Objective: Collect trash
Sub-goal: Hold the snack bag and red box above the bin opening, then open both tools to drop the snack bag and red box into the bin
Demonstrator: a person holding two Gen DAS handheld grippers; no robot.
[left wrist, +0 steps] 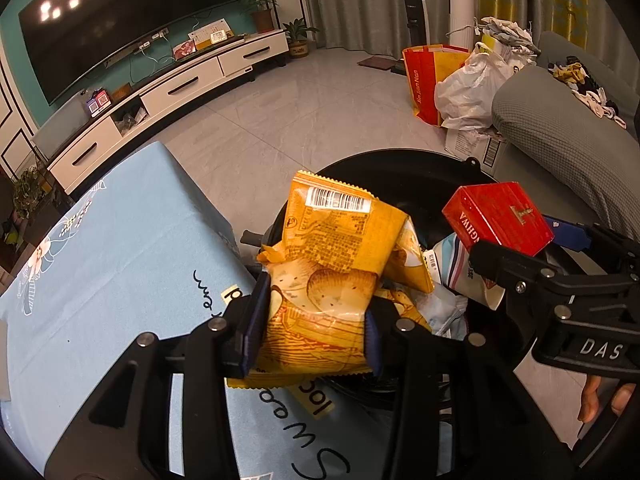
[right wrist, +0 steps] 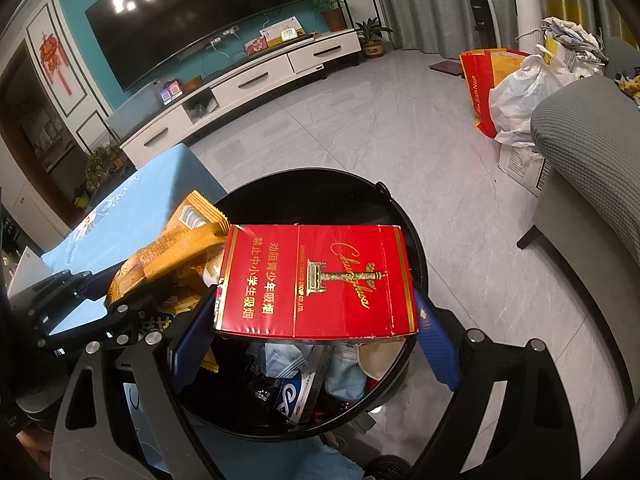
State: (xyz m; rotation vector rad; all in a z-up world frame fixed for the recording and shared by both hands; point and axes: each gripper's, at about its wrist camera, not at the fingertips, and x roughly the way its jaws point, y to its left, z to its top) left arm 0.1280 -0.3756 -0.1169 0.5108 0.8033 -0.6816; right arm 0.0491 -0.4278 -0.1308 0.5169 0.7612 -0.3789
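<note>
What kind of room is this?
It looks like a living room at home: a big television hangs on the wall above a long white cabinet, and a grey sofa stands on the tiled floor.

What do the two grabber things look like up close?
Each hand-held gripper is a black frame of flat bars joined by round silver bolts. The left hand-held gripper has dark blue ribbed pads on its fingers. The right hand-held gripper has brighter blue pads, and in the left wrist view its body shows raised letters "DAS". No cables show.
</note>
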